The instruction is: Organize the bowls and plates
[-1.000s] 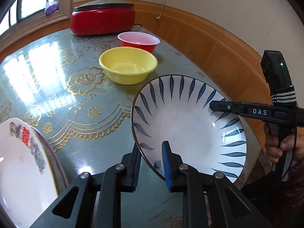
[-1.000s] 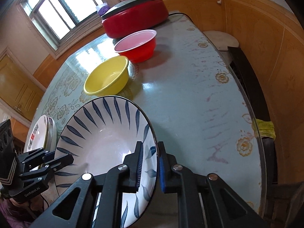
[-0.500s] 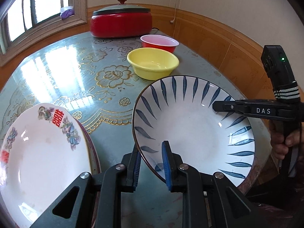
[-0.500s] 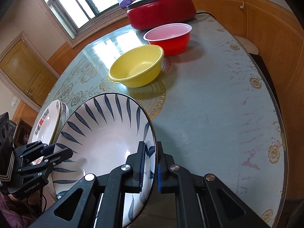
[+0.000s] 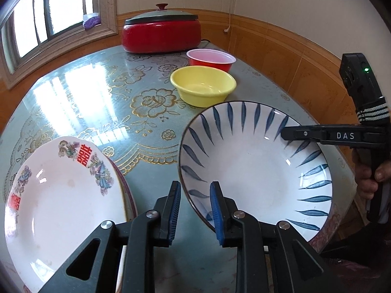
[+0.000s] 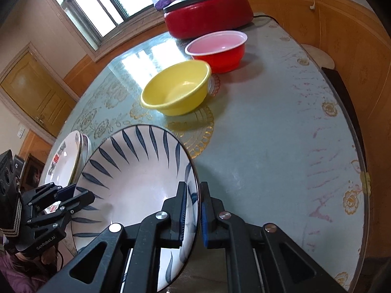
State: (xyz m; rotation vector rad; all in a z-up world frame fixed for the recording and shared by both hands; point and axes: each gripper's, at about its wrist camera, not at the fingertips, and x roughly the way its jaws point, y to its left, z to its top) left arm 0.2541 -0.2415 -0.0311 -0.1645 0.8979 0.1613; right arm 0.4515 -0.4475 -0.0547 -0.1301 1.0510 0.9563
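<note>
Left wrist view: blue-leaf plate (image 5: 254, 173) is seen at the near table edge, beside the stack of white floral plates (image 5: 61, 202); the left gripper (image 5: 195, 210) straddles its near rim with jaws opening, and a gap is seen between the pads and the rim, so nothing is held there (released); the right gripper (image 5: 288, 131) reaches over the far rim from the right, its grip not readable here. Risk, as judged: with one side freed, the plate hangs on a single rim pinch and could tilt, slip, or knock the floral stack; the yellow bowl (image 5: 202, 88) and red bowl (image 5: 211, 59) stand well apart, unthreatened. Whether the plate's base rests on the table (image 5: 97, 102) is hidden.

Right wrist view: right gripper (image 6: 193, 217) is clenched on the plate's (image 6: 136, 180) rim, pads pressed on either side; the left gripper (image 6: 66, 195) is seen at the opposite rim, over the stack (image 6: 63, 161). Risk, as judged: a thin glazed rim may slide between the pads if swung quickly. Number of plates in the stack cannot be made out; the plate's underside is hidden.
</note>
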